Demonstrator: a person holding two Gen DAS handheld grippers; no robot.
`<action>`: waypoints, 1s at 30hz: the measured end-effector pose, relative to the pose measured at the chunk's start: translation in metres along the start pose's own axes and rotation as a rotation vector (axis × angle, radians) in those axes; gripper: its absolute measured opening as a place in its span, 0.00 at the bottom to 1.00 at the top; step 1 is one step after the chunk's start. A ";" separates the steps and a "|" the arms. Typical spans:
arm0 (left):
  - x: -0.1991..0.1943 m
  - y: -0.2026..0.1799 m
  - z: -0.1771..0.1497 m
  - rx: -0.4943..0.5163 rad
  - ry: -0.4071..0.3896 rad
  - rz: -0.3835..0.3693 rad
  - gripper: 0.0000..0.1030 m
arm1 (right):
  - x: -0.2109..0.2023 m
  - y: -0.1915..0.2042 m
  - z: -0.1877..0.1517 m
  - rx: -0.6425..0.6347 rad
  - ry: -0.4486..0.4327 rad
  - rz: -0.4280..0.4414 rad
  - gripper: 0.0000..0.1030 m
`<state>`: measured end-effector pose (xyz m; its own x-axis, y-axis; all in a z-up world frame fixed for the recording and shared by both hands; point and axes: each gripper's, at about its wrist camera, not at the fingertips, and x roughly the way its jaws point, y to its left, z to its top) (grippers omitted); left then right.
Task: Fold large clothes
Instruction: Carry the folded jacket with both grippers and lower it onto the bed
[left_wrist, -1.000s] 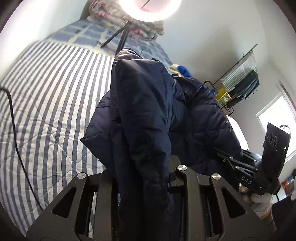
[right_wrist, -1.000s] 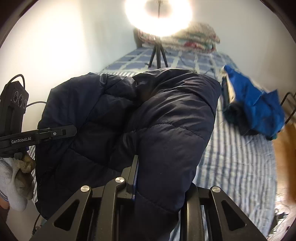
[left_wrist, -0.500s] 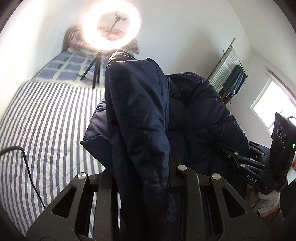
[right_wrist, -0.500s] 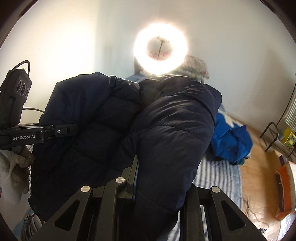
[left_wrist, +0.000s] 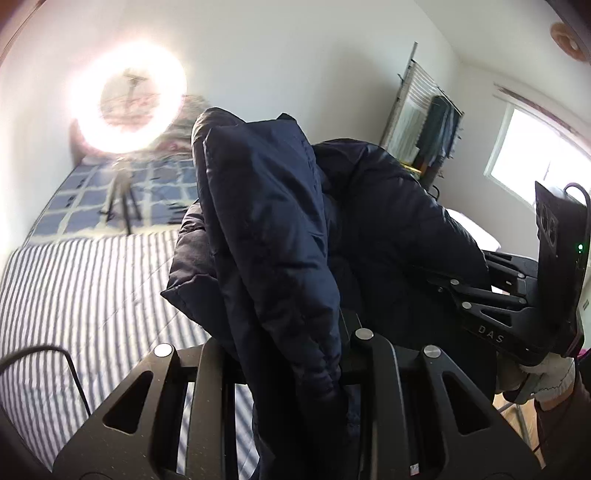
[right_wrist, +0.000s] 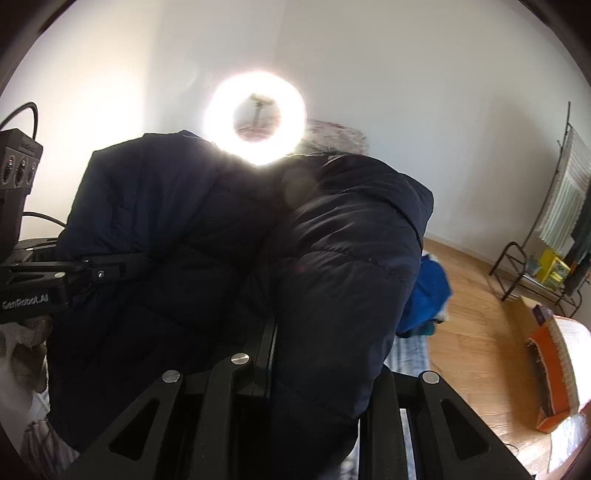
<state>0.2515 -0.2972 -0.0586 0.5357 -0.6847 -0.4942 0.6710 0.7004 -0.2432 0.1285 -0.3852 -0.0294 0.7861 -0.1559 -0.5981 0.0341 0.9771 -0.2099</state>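
A navy puffer jacket hangs bunched in the air above the striped bed. My left gripper is shut on a thick fold of it, which drapes down between the fingers. At the right of that view my right gripper, held by a gloved hand, bites into the jacket's other side. In the right wrist view the jacket fills the middle, and my right gripper is shut on a padded edge. My left gripper reaches into the fabric from the left.
A lit ring light on a tripod stands over the bed's far end. A blue garment lies at the bed's edge. A drying rack, a wooden floor and an orange box are to the right. A cable crosses the bed.
Both grippers have risen with the jacket still clamped. The bed has dropped lower in both views, and the wall, ring light and window now fill more of them.
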 end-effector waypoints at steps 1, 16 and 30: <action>0.005 -0.004 0.003 0.006 0.001 -0.006 0.23 | 0.002 -0.008 0.001 0.001 0.000 -0.012 0.19; 0.153 -0.007 0.112 -0.012 -0.004 -0.066 0.23 | 0.081 -0.119 0.058 0.065 -0.041 -0.126 0.19; 0.259 0.000 0.196 0.026 -0.111 0.017 0.23 | 0.169 -0.182 0.131 0.036 -0.117 -0.279 0.18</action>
<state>0.4904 -0.5144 -0.0233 0.5996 -0.6917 -0.4026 0.6737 0.7078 -0.2126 0.3366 -0.5701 0.0091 0.8088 -0.4036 -0.4277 0.2792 0.9037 -0.3246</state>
